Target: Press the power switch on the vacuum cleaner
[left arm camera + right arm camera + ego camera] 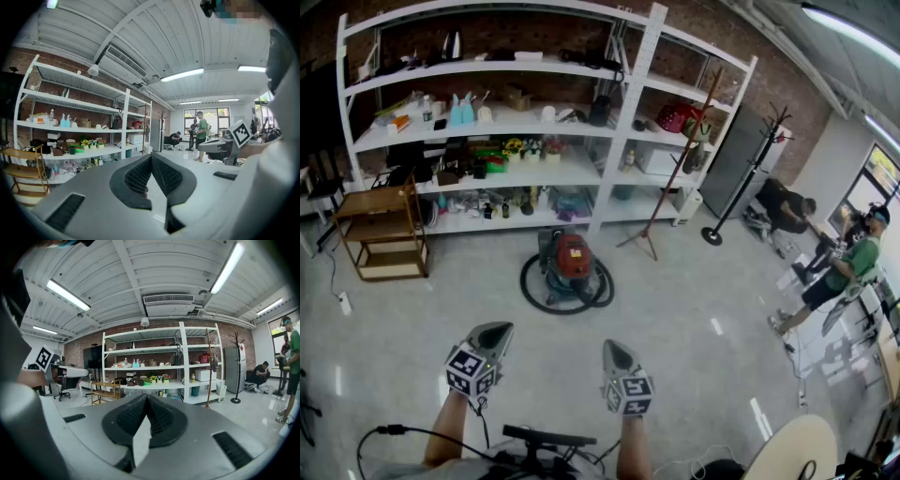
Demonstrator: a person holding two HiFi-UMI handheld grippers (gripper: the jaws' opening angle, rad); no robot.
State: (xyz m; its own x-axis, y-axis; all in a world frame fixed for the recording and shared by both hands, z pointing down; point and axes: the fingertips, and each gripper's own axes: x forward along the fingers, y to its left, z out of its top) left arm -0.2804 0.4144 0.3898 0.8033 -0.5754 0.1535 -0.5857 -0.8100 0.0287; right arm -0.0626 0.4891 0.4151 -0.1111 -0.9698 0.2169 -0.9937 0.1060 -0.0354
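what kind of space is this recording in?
Probably an indoor lab or workshop staged with household props: long white shelving stocked with small items, a brick wall behind it, and a red vacuum on the polished floor.

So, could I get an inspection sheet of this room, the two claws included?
Surface: pale glossy floor.
Job's things: red vacuum cleaner on the floor before the shelves, black hose looped around it; switch too small to see.
Clutter: white shelving packed with small items; wooden rack beside it.
Grippers: left claw and right claw both shut, empty, short of the vacuum.
Cables: black cable by the person's left arm.
Surroundings: coat stand, person in green at right.
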